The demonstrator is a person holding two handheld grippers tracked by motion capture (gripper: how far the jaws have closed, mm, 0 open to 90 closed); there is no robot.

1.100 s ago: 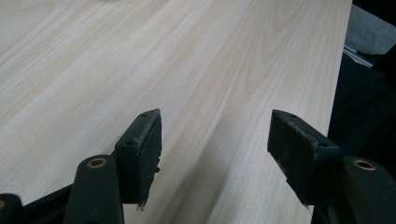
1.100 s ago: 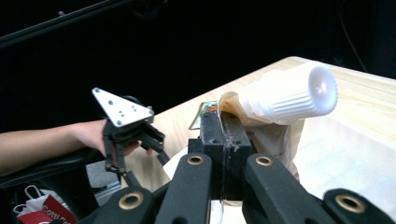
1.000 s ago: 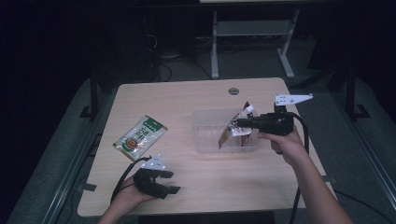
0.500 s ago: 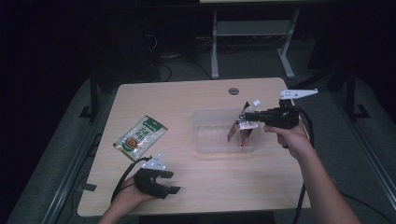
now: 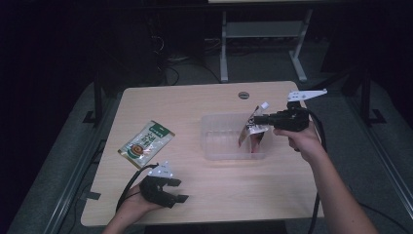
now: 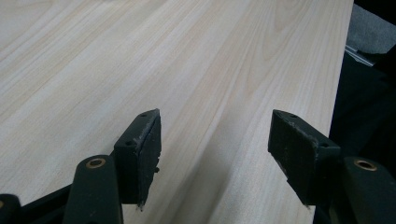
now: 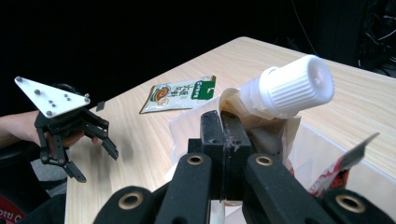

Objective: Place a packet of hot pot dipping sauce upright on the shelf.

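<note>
My right gripper (image 5: 256, 120) is shut on a spouted pouch (image 5: 247, 131) with a white screw cap (image 5: 264, 105) and holds it tilted over the right end of a clear plastic container (image 5: 219, 139). In the right gripper view the black jaws (image 7: 223, 140) pinch the pouch (image 7: 261, 128) just under its cap (image 7: 292, 86). A red and white packet (image 7: 348, 165) lies in the container below. My left gripper (image 5: 178, 191) rests open near the table's front edge, its jaws (image 6: 215, 144) apart over bare wood.
A green snack packet (image 5: 146, 144) lies flat on the left part of the table (image 5: 195, 102), also seen as the green packet (image 7: 180, 93). A round cable hole (image 5: 243, 95) sits at the back. The table's front edge is close to the left hand.
My right gripper has lifted the pouch a little above the container. The left gripper has stayed where it was.
</note>
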